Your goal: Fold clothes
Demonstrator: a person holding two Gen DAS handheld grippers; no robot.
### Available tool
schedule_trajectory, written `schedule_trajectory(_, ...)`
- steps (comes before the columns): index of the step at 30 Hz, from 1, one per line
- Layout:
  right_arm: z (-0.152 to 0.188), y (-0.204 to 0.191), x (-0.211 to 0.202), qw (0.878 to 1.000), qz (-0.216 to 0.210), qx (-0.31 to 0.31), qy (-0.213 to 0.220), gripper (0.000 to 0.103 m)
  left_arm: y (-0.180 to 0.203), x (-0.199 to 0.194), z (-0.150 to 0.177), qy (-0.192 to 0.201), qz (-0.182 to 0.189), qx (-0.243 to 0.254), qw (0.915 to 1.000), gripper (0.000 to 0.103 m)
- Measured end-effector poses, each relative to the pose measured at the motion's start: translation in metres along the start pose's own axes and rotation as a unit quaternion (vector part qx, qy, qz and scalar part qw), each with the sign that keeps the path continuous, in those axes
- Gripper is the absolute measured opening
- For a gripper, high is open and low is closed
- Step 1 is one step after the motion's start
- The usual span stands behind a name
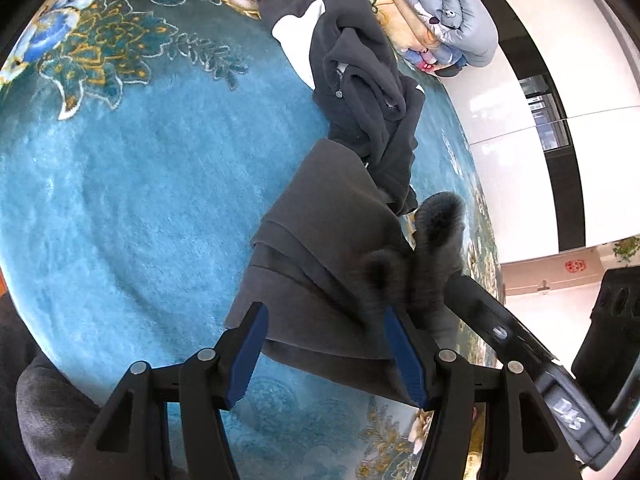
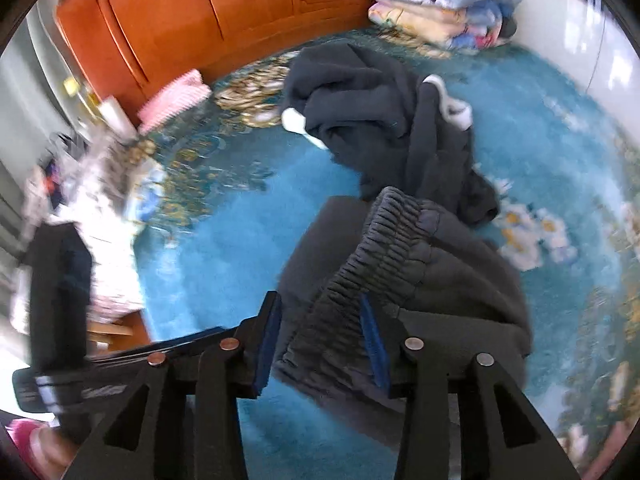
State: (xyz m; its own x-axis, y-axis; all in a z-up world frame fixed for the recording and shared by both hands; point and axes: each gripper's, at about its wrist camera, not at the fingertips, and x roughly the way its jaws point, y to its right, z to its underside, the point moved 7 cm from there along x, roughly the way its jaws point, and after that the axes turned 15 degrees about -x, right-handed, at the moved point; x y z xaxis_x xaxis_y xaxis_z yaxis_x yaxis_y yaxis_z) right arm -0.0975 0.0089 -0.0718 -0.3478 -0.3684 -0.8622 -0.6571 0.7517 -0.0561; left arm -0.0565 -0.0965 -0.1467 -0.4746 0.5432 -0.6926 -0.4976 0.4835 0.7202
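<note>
A blue flowered bedspread [image 1: 120, 184] fills the room's middle, with an orange wooden headboard [image 2: 192, 12] behind and folded quilts [image 2: 436, 4] stacked at the far edge. From the left, the left gripper [image 1: 332, 356] hangs released, its jaws wide over the near end of the grey trousers [image 1: 328, 240]. These lie on the spread, long axis running away towards a crumpled black hoodie [image 1: 372, 92]. Further right, the right gripper [image 2: 320, 344] stands part-open around the elastic waistband [image 2: 384, 248]; I can't tell if the pads bite. The bunched waistband could flop and undo the fold, or drag the overlapping hoodie along.
</note>
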Motion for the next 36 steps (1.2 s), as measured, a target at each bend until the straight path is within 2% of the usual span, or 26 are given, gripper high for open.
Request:
schedule_trajectory(4, 0.002, 0.014, -0.029, 0.999, -0.02, 0.011, 0.044, 0.052, 0.002, 0.0, -0.001, -0.002, 0.015, -0.006, 0.9999, 0.065)
schedule_trajectory(7, 0.009, 0.046, -0.048, 0.997, -0.012, 0.046, 0.066, 0.057, 0.009, 0.015, 0.01, -0.035, 0.026, -0.003, 0.999, 0.067)
schedule_trajectory(11, 0.036, 0.092, -0.05, 0.991, -0.011, 0.122, 0.054, 0.057, 0.012, 0.051, 0.03, -0.101, 0.027, -0.017, 0.9944, 0.068)
schedule_trajectory(14, 0.065, 0.107, -0.045, 0.987, -0.022, 0.155, 0.034, 0.057, 0.016, 0.068, 0.035, -0.114, 0.035, -0.037, 0.9922, 0.068)
schedule_trajectory(18, 0.102, 0.127, -0.039, 0.98, -0.031, 0.195, 0.011, 0.057, 0.031, 0.071, 0.032, -0.09, 0.023, -0.018, 0.9956, 0.064)
schedule_trajectory(20, 0.116, 0.137, -0.038, 0.975, -0.036, 0.218, 0.006, 0.057, 0.037, 0.069, 0.03, -0.071, 0.01, -0.001, 0.9974, 0.05)
schedule_trajectory(24, 0.125, 0.146, -0.037, 0.969, -0.046, 0.244, 0.011, 0.057, 0.058, 0.06, 0.033, -0.044, -0.001, 0.057, 0.9974, 0.041)
schedule_trajectory(26, 0.125, 0.147, -0.037, 0.968, -0.049, 0.247, 0.016, 0.057, 0.081, 0.047, 0.032, -0.026, 0.014, 0.102, 0.9943, 0.04)
schedule_trajectory(30, 0.12, 0.144, -0.039, 0.968, -0.06, 0.24, 0.03, 0.057, 0.119, 0.008, 0.012, 0.015, 0.084, 0.143, 0.9861, 0.039)
schedule_trajectory(31, 0.118, 0.143, -0.04, 0.969, -0.063, 0.237, 0.034, 0.057, 0.121, -0.001, 0.005, 0.025, 0.094, 0.141, 0.9852, 0.039)
schedule_trajectory(34, 0.114, 0.141, -0.042, 0.969, -0.07, 0.234, 0.039, 0.057, 0.093, -0.01, -0.016, 0.045, 0.092, 0.104, 0.9892, 0.039)
schedule_trajectory(36, 0.112, 0.14, -0.042, 0.969, -0.075, 0.232, 0.042, 0.057, 0.051, -0.001, -0.028, 0.039, 0.071, 0.045, 0.9957, 0.039)
